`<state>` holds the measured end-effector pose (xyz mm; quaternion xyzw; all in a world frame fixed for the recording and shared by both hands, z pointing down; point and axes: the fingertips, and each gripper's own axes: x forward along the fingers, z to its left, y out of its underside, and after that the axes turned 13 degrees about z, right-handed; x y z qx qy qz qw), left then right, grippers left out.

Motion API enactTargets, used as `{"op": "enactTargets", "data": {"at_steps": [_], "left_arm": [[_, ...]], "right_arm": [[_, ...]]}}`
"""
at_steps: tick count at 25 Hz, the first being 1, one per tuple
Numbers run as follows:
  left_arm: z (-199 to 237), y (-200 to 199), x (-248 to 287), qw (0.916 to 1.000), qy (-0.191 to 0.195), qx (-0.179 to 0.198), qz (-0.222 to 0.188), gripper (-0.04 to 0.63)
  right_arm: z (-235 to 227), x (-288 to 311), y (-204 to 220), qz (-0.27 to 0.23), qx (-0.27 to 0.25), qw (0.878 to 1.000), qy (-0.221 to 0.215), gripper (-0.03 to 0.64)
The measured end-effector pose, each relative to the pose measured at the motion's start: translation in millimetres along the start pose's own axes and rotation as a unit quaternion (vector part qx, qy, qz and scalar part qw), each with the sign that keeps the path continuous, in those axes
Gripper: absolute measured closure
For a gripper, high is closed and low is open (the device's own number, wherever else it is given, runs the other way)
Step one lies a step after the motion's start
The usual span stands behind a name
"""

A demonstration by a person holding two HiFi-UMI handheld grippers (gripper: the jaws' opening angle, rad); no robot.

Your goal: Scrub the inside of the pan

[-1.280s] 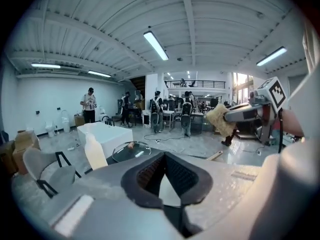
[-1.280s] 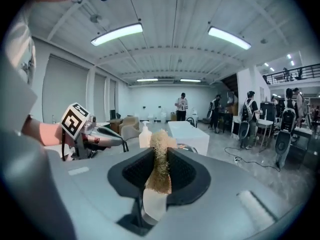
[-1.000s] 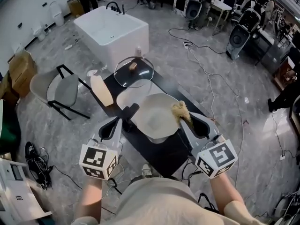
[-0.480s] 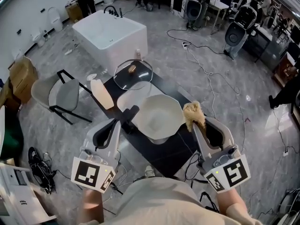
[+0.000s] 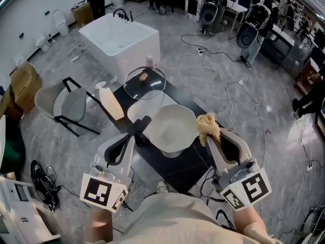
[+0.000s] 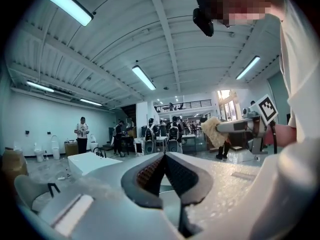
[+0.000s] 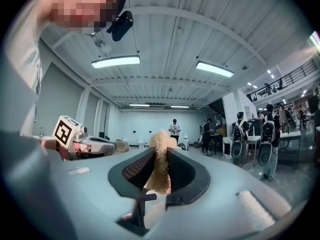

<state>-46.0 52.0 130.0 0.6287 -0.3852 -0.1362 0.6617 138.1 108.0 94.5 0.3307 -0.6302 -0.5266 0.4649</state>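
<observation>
A cream pan (image 5: pixel 170 128) with a black handle (image 5: pixel 140 125) sits on a dark table (image 5: pixel 177 166). My right gripper (image 5: pixel 209 138) is shut on a tan fibrous scrubber (image 5: pixel 207 124), held just off the pan's right rim and raised. In the right gripper view the scrubber (image 7: pixel 160 140) sticks up between the jaws of that gripper (image 7: pixel 159 154). My left gripper (image 5: pixel 131 140) hovers beside the handle's near end. In its own view the left gripper (image 6: pixel 164 156) is shut with nothing between its pads. Both gripper views tilt upward, so neither shows the pan.
A glass lid (image 5: pixel 145 79) lies behind the pan, and a pale bottle (image 5: pixel 110 100) lies at the table's left edge. A grey chair (image 5: pixel 65 103) and a white tub (image 5: pixel 120 34) stand farther left and back. Cables run over the floor.
The right gripper has carried the scrubber off the pan's right rim, outward and up. Both grippers have drawn back toward me, the left one away from the handle.
</observation>
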Motion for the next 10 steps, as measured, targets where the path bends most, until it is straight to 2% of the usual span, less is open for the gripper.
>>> {"op": "enactTargets", "data": {"at_steps": [10], "left_arm": [[-1.8,3.3,-1.1,1.0000,-0.002,-0.006,0.003,0.594]], "right_arm": [[6.5,-1.0,-10.8,-0.008,0.000,1.000,-0.010,0.540]]}}
